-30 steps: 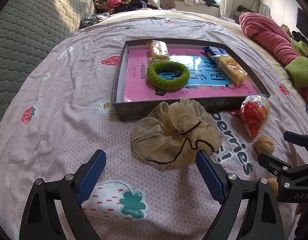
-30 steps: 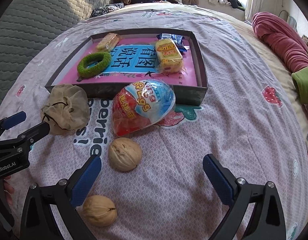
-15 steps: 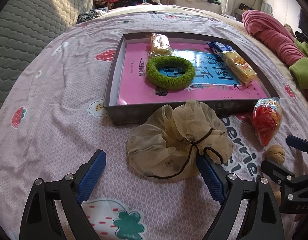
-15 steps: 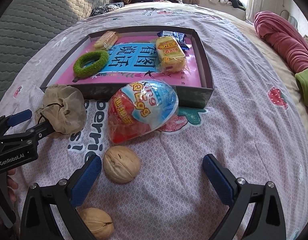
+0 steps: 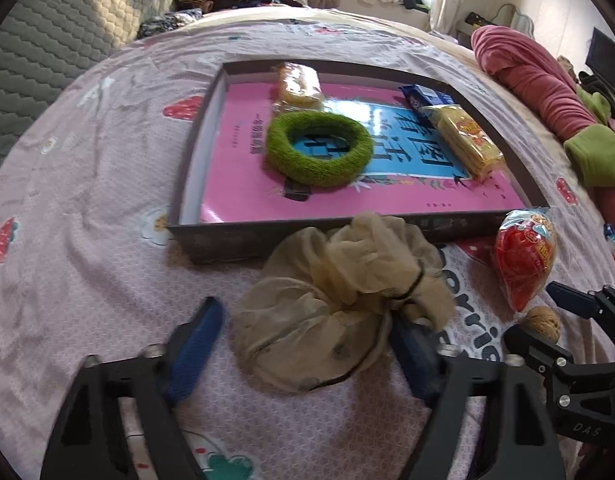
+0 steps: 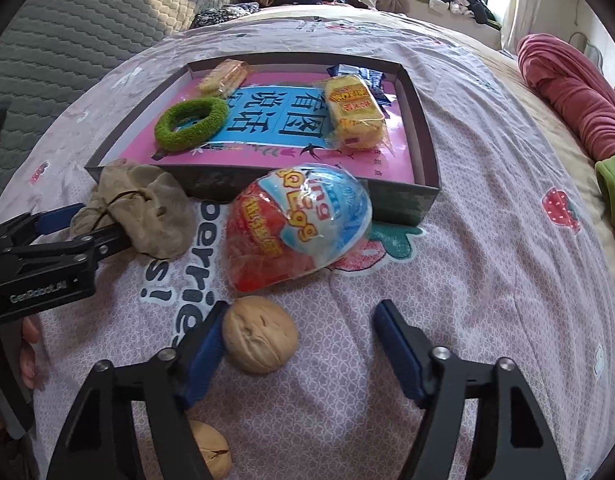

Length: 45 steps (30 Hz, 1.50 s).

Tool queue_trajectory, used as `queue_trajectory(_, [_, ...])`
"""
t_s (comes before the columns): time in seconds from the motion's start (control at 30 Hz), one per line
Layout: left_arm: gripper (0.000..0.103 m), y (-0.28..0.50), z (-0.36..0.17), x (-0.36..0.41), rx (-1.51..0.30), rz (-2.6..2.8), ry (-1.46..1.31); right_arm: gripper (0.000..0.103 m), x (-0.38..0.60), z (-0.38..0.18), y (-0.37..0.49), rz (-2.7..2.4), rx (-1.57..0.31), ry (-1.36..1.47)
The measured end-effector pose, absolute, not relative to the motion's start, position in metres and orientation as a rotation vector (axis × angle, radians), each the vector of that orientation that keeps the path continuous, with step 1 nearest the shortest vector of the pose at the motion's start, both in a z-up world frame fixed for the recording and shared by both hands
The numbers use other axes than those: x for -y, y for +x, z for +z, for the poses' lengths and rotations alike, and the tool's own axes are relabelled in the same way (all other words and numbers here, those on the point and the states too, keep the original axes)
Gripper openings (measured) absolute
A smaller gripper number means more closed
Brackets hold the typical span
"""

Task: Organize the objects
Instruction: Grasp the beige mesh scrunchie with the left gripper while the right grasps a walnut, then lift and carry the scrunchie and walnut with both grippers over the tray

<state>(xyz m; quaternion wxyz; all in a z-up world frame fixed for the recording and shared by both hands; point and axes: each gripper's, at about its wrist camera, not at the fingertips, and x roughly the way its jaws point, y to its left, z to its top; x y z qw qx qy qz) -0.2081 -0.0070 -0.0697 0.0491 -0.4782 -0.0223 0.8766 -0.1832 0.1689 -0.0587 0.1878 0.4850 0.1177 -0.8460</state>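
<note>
Both grippers are coming in at once on the bed, and each grasp has its own way of failing

The left gripper (image 5: pixel 303 344) has its jaws closing around the beige scrunchie (image 5: pixel 339 304), which lies on the bedspread (image 5: pixel 87 248) just in front of the near wall of the box (image 5: pixel 211 240). The left pad stands apart from the fabric; the right pad is half buried under a fold, so contact there cannot be told. The scrunchie is soft and puffy, so the jaws may pinch only a loose frill and it could sag or slip out on the lift. They could also catch the bedspread with it

The right gripper (image 6: pixel 295 336) is closing too, with 1 walnut (image 6: pixel 259 334) between its jaws. The left pad touches or nearly touches the shell; the right pad is well apart. The shell is hard and round, and off centre like this it could squirt forward toward the snack bag (image 6: pixel 299 228) just beyond it, or roll on the soft bedding

A 2nd walnut (image 6: pixel 211 456) lies close under the left finger and could get knocked aside

The 2 grippers work near each other, so a careless lift toward the box might bring them together
</note>
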Motion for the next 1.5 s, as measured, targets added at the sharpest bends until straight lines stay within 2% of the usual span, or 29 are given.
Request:
queue_trajectory(0.17, [0.042, -0.211, -0.071, 0.002, 0.091, 2.633, -1.457, 0.058, -0.168, -0.056, -0.182, -2.371, -0.334, 1.352])
queue_trajectory(0.2, [0.031, -0.211, -0.071, 0.002, 0.108, 2.624, -1.452, 0.054, -0.169, -0.055, -0.182, -2.371, -0.332, 1.347])
queue_trajectory(0.23, [0.014, -0.211, -0.071, 0.003, 0.139, 2.607, -1.451, 0.048, -0.169, -0.054, -0.181, -2.372, -0.329, 1.342])
queue_trajectory(0.27, [0.013, -0.21, -0.071, 0.004, 0.153, 2.601, -1.45, 0.046, -0.17, -0.054, -0.181, -2.373, -0.326, 1.338])
queue_trajectory(0.37, [0.011, -0.206, -0.068, 0.002, 0.141, 2.591, -1.44, 0.034, -0.172, -0.052, -0.18, -2.358, -0.316, 1.331])
queue_trajectory(0.97, [0.01, -0.178, -0.036, 0.005, 0.12, 2.668, -1.383, 0.034, -0.191, -0.026, -0.16, -2.386, -0.262, 1.285])
queue_trajectory(1.5, [0.01, -0.152, 0.02, 0.002, 0.082, 2.728, -1.285, 0.034, -0.193, 0.029, -0.142, -2.424, -0.247, 1.188])
